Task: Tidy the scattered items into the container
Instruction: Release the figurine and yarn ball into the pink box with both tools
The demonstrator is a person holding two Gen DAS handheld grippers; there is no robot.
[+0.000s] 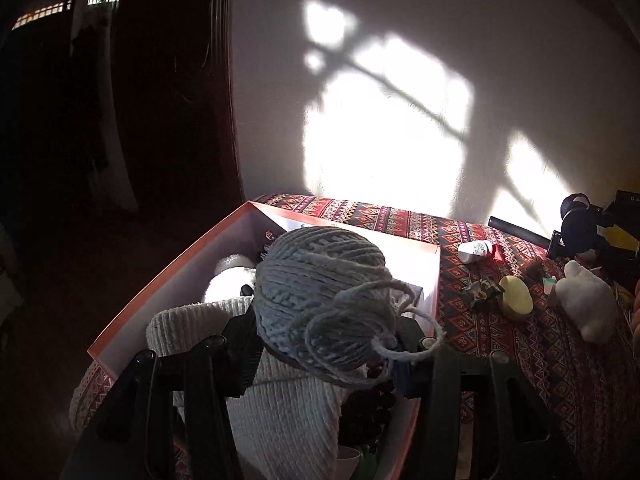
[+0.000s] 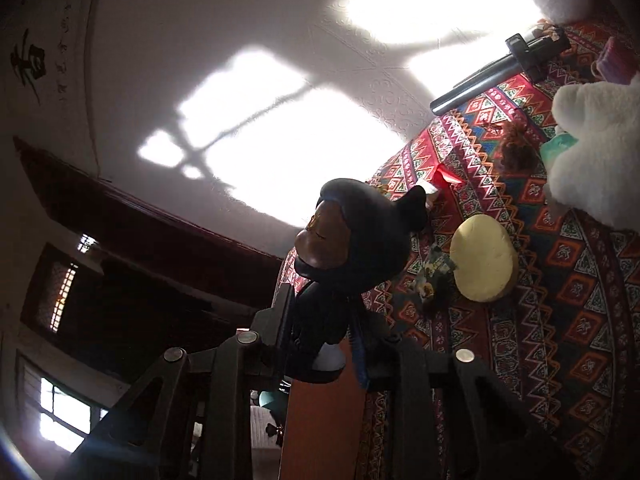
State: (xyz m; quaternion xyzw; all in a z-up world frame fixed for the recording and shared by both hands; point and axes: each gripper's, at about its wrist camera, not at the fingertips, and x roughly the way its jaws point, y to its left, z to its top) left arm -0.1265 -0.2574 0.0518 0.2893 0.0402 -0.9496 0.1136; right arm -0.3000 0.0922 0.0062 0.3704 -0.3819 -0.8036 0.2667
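Note:
My left gripper [image 1: 332, 336] is shut on a grey ball of yarn [image 1: 324, 296] and holds it over the orange box [image 1: 168, 276], which holds a white knit cloth [image 1: 280, 400] and a white plush [image 1: 232, 280]. My right gripper [image 2: 332, 336] is shut on a dark mouse-eared doll [image 2: 356, 236], held beside the box's orange wall [image 2: 320, 420]. On the patterned cloth lie a yellow round pad [image 1: 518, 298] [image 2: 484, 258], a white plush animal [image 1: 588, 304] [image 2: 596, 148], a small white bottle [image 1: 476, 250] and a crumpled dark scrap [image 1: 482, 290].
A black tube [image 1: 516, 228] [image 2: 480, 84] lies at the back near the sunlit wall. Dark boxes and a yellow item [image 1: 620, 232] stand at the far right. A dark doorway is left of the box.

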